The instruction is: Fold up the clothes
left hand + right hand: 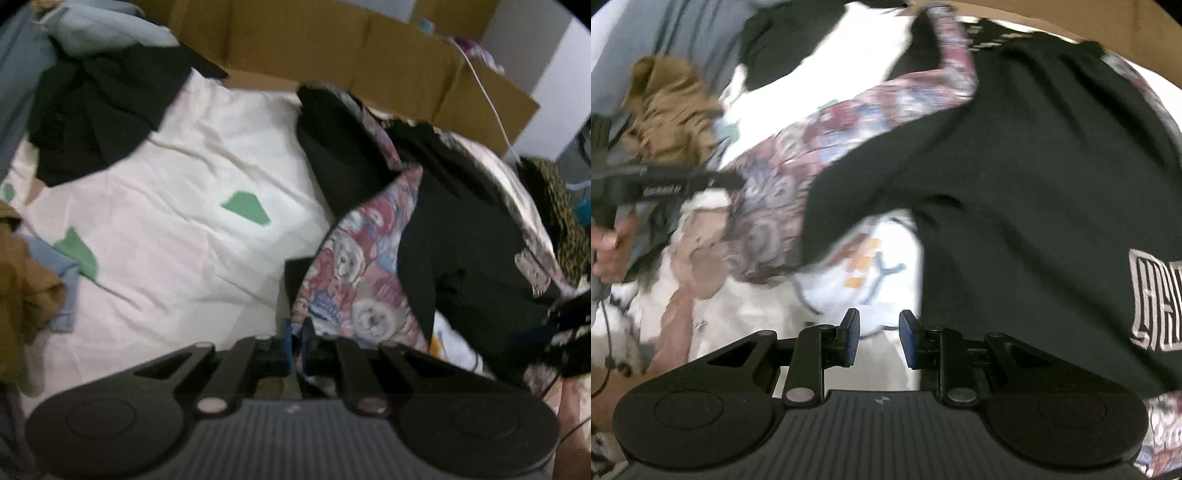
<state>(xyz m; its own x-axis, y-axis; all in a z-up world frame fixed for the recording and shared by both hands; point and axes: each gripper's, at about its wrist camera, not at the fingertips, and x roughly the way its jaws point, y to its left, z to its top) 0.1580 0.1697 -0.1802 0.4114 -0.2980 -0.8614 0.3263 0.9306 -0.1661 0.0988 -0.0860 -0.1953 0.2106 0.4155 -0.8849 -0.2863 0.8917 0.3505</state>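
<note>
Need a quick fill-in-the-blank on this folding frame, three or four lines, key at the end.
1. The left gripper is shut on the ____-print fabric.
2. The right gripper fingers stand ____, with nothing between them.
3. The patches on the white bedsheet are ____.
4. The lettering on the black garment is ____.

Missing: bear; open; green; white

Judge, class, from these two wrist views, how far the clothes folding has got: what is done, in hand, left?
Done: no folded garment shows. In hand: the left gripper is shut on an edge of the teddy-bear print cloth, which drapes over a black garment; the right gripper is open, holding nothing. Left: the black top and brown garment lie crumpled on the white sheet.
</note>
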